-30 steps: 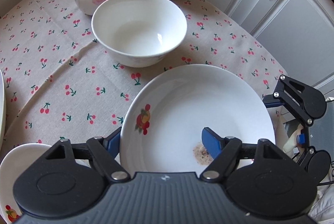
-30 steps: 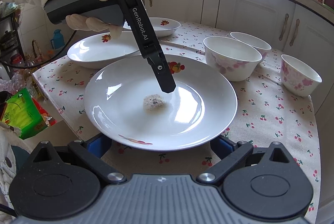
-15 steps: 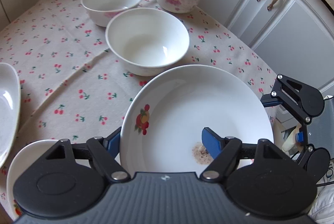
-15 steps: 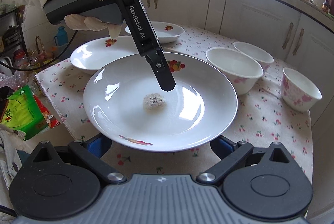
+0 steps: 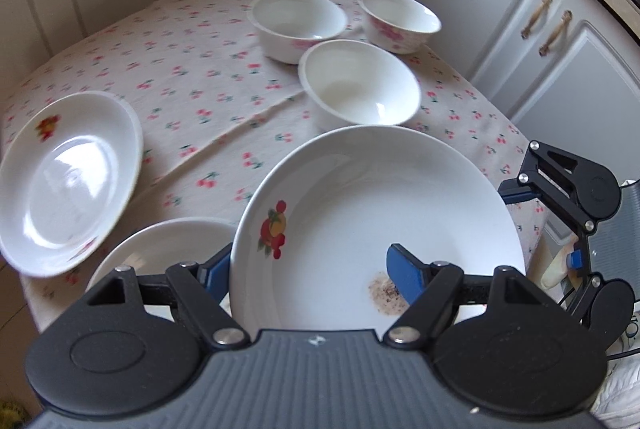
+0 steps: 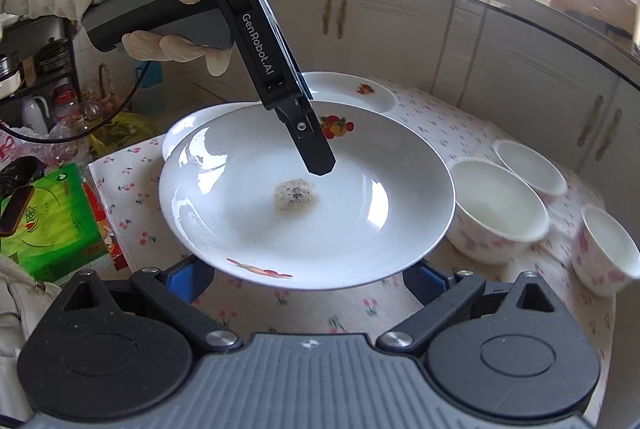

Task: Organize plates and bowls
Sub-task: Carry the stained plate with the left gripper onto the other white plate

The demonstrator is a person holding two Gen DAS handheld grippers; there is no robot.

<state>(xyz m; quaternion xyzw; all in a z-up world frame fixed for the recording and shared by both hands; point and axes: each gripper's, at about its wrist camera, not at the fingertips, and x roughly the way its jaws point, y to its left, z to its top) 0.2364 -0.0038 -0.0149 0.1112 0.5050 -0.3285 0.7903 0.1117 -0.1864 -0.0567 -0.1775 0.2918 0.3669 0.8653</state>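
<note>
My left gripper (image 5: 308,269) is shut on the rim of a large white plate (image 5: 380,213) with a fruit print and a brownish food smear (image 5: 382,295), held above the table. In the right wrist view the same plate (image 6: 248,213) hangs over another plate (image 6: 188,123), with the left gripper's finger (image 6: 314,149) on top of it. My right gripper (image 6: 308,279) is open, its fingertips under the plate's near edge. Two more plates (image 5: 64,173) (image 5: 160,249) lie at the left. Three bowls (image 5: 360,89) (image 5: 298,23) (image 5: 398,19) stand at the far side.
The table has a cherry-print cloth (image 5: 192,85). White cabinets (image 5: 520,9) stand close behind it. A green tissue pack (image 6: 48,225) and clutter lie off the table's left end in the right wrist view. The right gripper (image 5: 576,197) shows beside the plate in the left wrist view.
The left gripper has lifted the plate and carried it left, over the other plates. The bowls now look farther away. The right gripper has stayed open under the plate's edge.
</note>
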